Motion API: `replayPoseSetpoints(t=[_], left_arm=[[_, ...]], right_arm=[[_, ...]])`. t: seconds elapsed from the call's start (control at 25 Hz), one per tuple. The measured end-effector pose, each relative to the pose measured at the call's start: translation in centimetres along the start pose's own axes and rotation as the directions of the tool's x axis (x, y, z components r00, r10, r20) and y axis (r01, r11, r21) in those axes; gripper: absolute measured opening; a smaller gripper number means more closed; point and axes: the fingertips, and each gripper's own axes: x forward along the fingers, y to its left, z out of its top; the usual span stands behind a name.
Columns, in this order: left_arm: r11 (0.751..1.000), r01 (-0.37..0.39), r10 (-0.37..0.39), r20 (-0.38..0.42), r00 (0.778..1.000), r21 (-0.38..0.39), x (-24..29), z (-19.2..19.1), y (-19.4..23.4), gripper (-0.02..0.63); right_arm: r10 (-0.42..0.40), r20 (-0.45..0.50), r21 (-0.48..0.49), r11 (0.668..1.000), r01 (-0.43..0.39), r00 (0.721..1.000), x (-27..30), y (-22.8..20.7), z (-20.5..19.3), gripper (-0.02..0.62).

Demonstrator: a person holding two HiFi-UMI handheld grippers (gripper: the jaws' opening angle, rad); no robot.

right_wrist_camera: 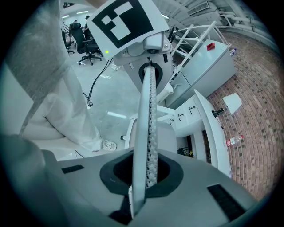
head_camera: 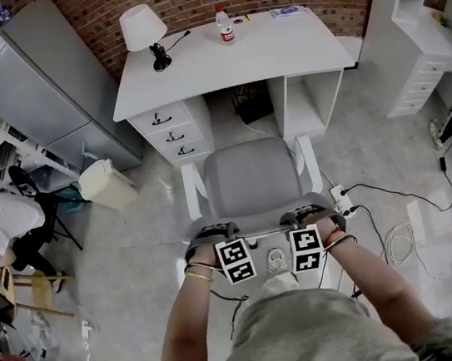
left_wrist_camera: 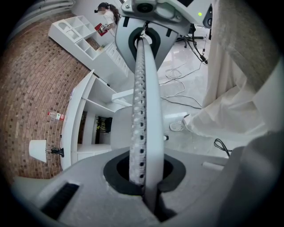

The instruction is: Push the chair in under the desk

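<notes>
A chair with a grey seat point(head_camera: 251, 176) and white frame stands in front of the white desk point(head_camera: 274, 50), its seat outside the desk's knee gap. Both grippers sit at the chair's back rail point(head_camera: 261, 235), tips turned toward each other. The left gripper point(head_camera: 235, 228) is shut, jaws pressed flat together with nothing between them point(left_wrist_camera: 142, 40). The right gripper point(head_camera: 284, 219) is likewise shut and empty point(right_wrist_camera: 150, 66). Past each pair of jaws, the gripper views show the seat point(left_wrist_camera: 120, 128) point(right_wrist_camera: 173, 133) and the desk point(left_wrist_camera: 73, 119) point(right_wrist_camera: 208, 119). Whether the grippers touch the rail is unclear.
On the desk stand a lamp point(head_camera: 142, 26) and a bottle point(head_camera: 225, 26); drawers point(head_camera: 173, 133) fill its left side. A grey cabinet point(head_camera: 43, 85) and a bin point(head_camera: 104, 183) are at left, a power strip with cables point(head_camera: 342, 198) at right, white shelving point(head_camera: 430, 27) far right. A person point(head_camera: 1, 222) crouches at left.
</notes>
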Motion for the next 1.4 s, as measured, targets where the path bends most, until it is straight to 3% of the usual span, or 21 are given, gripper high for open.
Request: replayPoseSetpoints(t=[1.4], left_arm=[[1.000,-0.010,0.010,0.004,1.000,0.018,3.8,-0.4,8.9,0.014]], right_arm=[[-0.025,-0.008,-0.006,1.000,0.025,1.000,3.3,-8.6,-2.0,0.015]])
